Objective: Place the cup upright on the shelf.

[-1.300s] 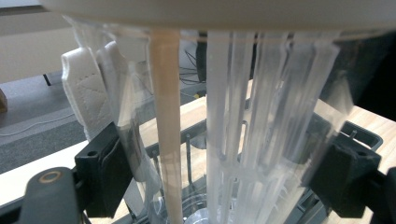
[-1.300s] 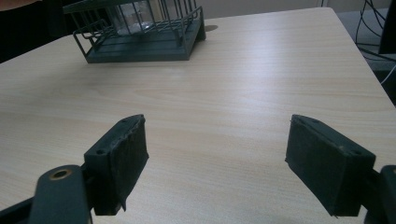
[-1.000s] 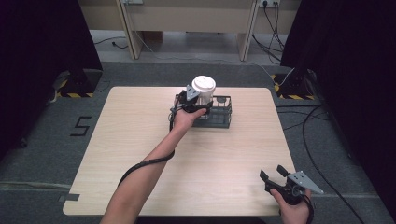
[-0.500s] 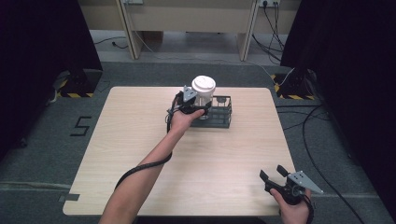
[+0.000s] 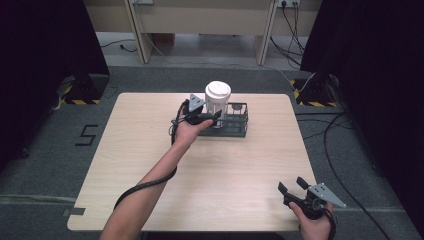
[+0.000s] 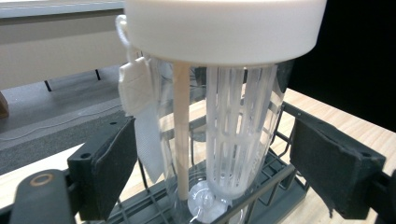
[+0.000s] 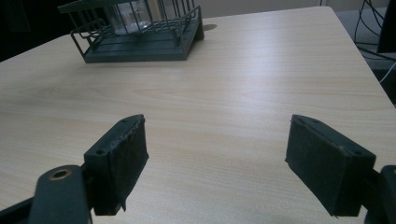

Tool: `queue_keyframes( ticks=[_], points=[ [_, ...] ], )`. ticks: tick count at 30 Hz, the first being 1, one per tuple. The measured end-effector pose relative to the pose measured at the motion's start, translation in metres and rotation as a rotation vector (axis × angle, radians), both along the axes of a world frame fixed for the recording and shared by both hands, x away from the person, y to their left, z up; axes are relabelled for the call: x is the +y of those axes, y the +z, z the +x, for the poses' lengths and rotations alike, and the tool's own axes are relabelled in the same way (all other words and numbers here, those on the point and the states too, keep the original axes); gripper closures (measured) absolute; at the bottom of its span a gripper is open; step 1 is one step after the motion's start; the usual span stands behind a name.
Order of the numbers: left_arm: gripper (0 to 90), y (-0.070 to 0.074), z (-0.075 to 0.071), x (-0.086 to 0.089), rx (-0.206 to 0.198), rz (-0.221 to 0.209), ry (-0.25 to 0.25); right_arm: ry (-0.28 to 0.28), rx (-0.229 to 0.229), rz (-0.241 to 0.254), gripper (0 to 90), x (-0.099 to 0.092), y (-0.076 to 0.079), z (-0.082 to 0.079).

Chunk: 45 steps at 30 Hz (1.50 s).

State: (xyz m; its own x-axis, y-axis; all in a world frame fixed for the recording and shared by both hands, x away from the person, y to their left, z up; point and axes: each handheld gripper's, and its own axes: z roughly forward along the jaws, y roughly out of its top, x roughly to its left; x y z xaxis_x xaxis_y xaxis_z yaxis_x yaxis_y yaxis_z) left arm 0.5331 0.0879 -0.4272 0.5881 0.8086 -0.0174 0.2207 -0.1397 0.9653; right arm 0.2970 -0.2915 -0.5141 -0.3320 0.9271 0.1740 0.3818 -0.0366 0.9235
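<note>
A clear bottle [image 5: 218, 102] with a white lid [image 6: 224, 28] and a white slotted insert stands upright at the left end of a dark wire rack [image 5: 237, 122] at the table's far middle. My left gripper [image 5: 214, 117] is at the bottle's near-left side. Its jaws are open, one on each side of the bottle [image 6: 233, 140], and neither pad touches it. My right gripper [image 5: 294, 186] hovers open with nothing in it over the table's near right corner. In the right gripper view, the rack [image 7: 140, 44] and the bottle's base [image 7: 128, 16] are far ahead of it.
The light wooden table [image 5: 150, 165] has bare surface between the rack and the near edge. Dark floor surrounds it, with cables [image 5: 330, 130] at the right. A wooden bench stands behind, and black curtains hang on both sides.
My left hand has shifted slightly left and back from the bottle, which stays upright in the rack. The right gripper has not moved.
</note>
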Motion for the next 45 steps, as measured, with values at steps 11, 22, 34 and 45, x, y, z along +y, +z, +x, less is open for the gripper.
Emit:
queue_keyframes(
  ticks=[11, 22, 34, 45],
  points=[
    [14.8, 0.001, -0.012, 0.014, -0.012, 0.01, -0.008, -0.002, 0.0, -0.001, 21.1, 0.0, 0.0, 0.0],
    [15.0, 0.001, -0.028, 0.027, -0.019, 0.018, -0.016, -0.004, 0.002, 0.0, 21.1, 0.001, 0.0, 0.0],
    [15.3, 0.001, -0.046, 0.04, -0.028, 0.023, -0.024, -0.006, 0.001, -0.001, 21.1, 0.0, 0.0, 0.0],
    [15.7, 0.0, -0.063, 0.056, -0.041, 0.028, -0.023, -0.008, 0.001, -0.001, 21.1, 0.0, 0.0, 0.0]
  ],
)
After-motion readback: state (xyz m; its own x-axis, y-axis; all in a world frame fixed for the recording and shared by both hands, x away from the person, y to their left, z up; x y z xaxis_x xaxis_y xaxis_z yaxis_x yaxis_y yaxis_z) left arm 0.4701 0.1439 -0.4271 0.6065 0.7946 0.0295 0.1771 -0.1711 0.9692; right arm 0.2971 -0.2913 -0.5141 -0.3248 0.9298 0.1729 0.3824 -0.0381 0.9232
